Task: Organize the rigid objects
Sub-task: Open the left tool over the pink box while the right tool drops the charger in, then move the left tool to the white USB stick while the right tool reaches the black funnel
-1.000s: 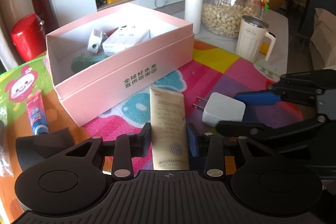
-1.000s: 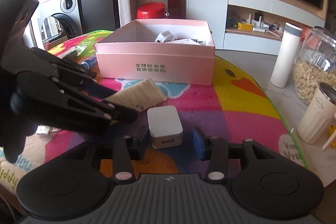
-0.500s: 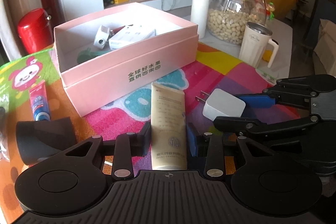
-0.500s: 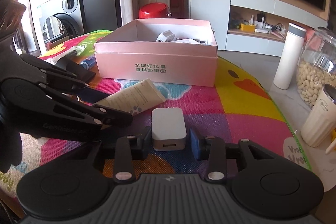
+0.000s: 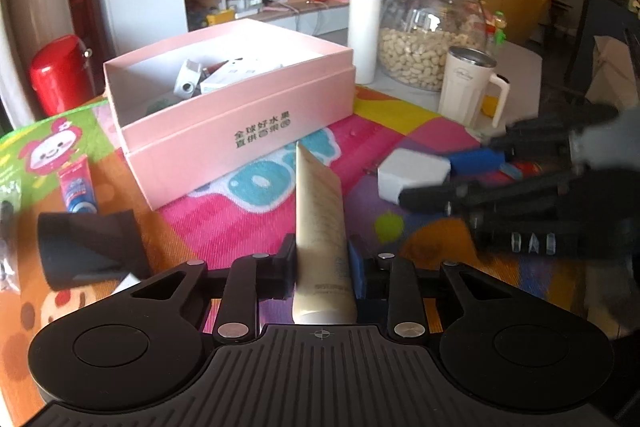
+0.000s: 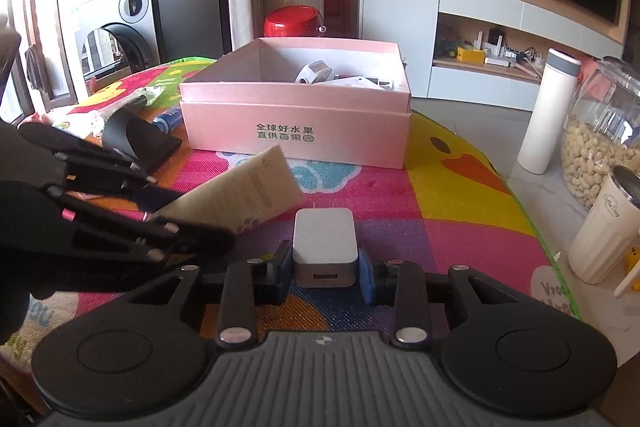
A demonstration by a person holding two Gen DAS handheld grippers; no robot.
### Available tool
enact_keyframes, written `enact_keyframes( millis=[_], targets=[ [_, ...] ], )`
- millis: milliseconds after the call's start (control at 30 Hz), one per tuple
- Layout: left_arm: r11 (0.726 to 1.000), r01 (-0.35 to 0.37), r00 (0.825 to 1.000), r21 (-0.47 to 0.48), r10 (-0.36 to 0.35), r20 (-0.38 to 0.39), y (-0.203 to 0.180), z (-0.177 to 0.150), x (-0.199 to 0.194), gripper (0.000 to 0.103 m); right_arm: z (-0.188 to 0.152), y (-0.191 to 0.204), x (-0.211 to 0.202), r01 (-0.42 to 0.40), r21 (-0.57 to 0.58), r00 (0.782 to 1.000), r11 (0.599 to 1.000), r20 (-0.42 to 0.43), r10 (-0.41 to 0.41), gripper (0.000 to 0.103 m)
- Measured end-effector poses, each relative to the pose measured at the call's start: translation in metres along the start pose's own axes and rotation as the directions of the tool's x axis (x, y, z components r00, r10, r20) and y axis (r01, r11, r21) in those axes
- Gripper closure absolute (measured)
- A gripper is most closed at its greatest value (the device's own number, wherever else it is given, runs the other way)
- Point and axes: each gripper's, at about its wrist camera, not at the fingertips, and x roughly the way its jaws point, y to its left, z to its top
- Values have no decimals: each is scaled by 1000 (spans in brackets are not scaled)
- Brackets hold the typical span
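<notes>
The cream tube [image 5: 320,223], long axis pointing up-frame to the pink box [image 5: 224,115], sits clamped in my left gripper [image 5: 322,261], jaws just closing, my right gripper [image 6: 325,269] gripping the white charger [image 6: 324,239].

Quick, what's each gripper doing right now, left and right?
Left gripper: its jaws have just been closing and now pinch the cream tube.
Right gripper: its jaws have just been closing and now clamp the white charger.
</notes>
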Motion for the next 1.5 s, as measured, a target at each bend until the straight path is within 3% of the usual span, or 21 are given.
enact_keyframes(
  millis=[200,333,467,533,600,667,800,867,1000,1233,1333,1500],
  targets=[
    [998,35,997,-52,-31,73,11,6,-25,75,13,-10,-17,0,26,999,1000,48,-1,71],
    [998,25,982,-59,-13,186,30,44,-51,76,45,-14,-31,-1,12,990,1000,141,-1,71],
    [999,-32,951,-38,42,307,56,103,-70,75,93,-17,-33,1,-9,972,1000,237,1,71],
    [997,-28,950,-68,47,309,74,137,-62,75,118,-17,-26,8,-15,956,1000,293,-4,71],
    [989,16,960,-150,27,277,98,160,-42,75,138,-21,-10,-6,1,947,1000,321,5,69],
    [972,38,974,-233,16,227,118,167,-19,76,151,-28,11,-9,55,963,998,270,-6,54],
    [964,58,985,-260,-13,171,131,138,2,77,128,-31,28,-54,95,978,994,204,34,48],
    [954,72,985,-292,-21,174,136,117,-1,77,109,-26,33,-27,69,986,997,167,15,45],
    [931,70,982,-359,-1,189,145,65,-25,77,78,-11,42,27,-2,995,1000,94,-27,45],
    [882,15,985,-471,68,158,162,-10,-67,77,58,25,49,-57,-70,998,996,14,59,37],
    [889,34,991,-456,29,130,157,-31,-79,77,54,41,51,-94,-86,996,992,-6,94,36],
    [938,1,998,-347,23,64,139,-49,-78,77,48,64,50,-132,-100,991,986,-33,130,35]
  ],
)
